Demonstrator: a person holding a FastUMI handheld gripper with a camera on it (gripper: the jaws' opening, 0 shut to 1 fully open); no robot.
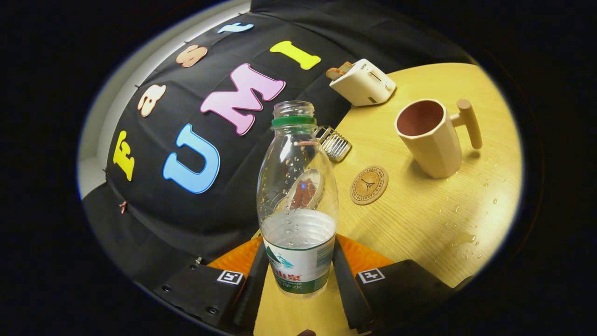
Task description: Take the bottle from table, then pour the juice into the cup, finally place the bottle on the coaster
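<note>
A clear plastic bottle (297, 196) with a green neck ring and no cap stands between my two fingers, and my gripper (298, 275) is shut on its labelled lower part. It holds a little clear liquid at the bottom. The whole view is tilted, so table and bottle lean. A beige cup (431, 137) with a wooden side handle stands beyond and to the right of the bottle, its mouth open and dark inside. A round cork coaster (369, 185) lies on the table between bottle and cup, bare.
The round wooden table (419, 224) carries a white toaster (363, 82) at its far edge and a small metal rack (334, 142) behind the bottle. Water drops (468, 242) lie on the table right of my fingers. Black cloth hangs behind.
</note>
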